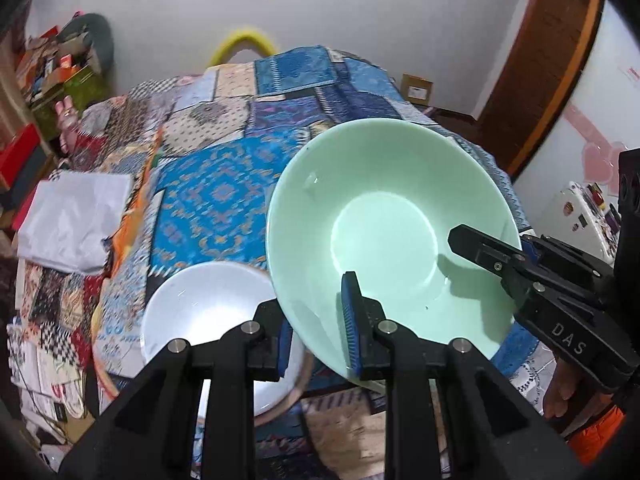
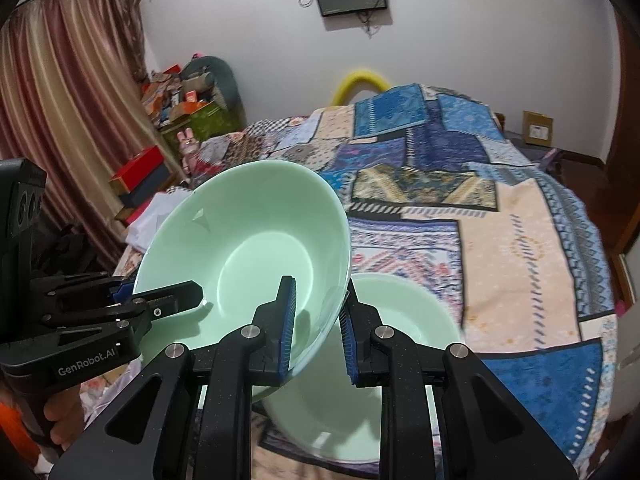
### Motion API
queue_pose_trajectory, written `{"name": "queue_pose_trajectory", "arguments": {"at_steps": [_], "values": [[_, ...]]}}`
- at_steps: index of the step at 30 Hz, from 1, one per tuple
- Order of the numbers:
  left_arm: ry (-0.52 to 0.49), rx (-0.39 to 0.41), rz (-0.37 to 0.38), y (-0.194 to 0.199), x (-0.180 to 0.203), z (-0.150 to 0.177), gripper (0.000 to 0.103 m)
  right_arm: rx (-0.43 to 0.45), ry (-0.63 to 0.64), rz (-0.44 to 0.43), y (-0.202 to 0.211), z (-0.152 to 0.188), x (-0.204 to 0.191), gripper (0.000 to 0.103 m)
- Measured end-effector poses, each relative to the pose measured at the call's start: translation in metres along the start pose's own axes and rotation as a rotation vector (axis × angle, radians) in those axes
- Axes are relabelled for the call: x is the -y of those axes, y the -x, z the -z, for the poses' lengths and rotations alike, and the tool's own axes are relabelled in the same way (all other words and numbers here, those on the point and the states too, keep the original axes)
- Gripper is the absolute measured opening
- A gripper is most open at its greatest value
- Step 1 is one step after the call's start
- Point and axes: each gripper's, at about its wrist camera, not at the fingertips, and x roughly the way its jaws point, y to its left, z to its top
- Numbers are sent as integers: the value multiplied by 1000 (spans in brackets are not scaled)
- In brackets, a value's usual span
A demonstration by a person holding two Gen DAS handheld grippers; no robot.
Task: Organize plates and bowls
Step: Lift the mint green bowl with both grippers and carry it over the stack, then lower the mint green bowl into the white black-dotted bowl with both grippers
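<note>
Both grippers clamp one tilted mint-green bowl (image 1: pixel 384 216) above the quilt-covered bed (image 1: pixel 224 184): left gripper (image 1: pixel 316 332) at its six o'clock rim, right gripper (image 2: pixel 316 332) at three o'clock. A white bowl (image 1: pixel 208 312) lies below.

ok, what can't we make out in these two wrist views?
- White bowl, left wrist view: near rim hidden by the left gripper.
- Lower green dish, right wrist view: mostly behind the held green bowl and right gripper; bowl or plate unclear.
- What the dishes rest on: hidden.

Both hand-held grippers (image 1: pixel 320 332) clamp the green bowl (image 1: pixel 384 216).
</note>
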Motion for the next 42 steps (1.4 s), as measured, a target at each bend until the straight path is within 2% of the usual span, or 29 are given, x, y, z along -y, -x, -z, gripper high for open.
{"name": "queue_pose_trajectory", "arguments": {"at_steps": [18, 24, 32, 42], "values": [[148, -36, -84, -2, -81, 43, 22, -108, 55, -120, -55, 16, -56, 19], [191, -62, -82, -10, -102, 58, 22, -146, 64, -139, -70, 25, -68, 19], [209, -98, -87, -24, -114, 70, 22, -204, 72, -136, -89, 35, -75, 19], [207, -105, -90, -34, -120, 71, 22, -229, 65, -141, -100, 36, -74, 19]]}}
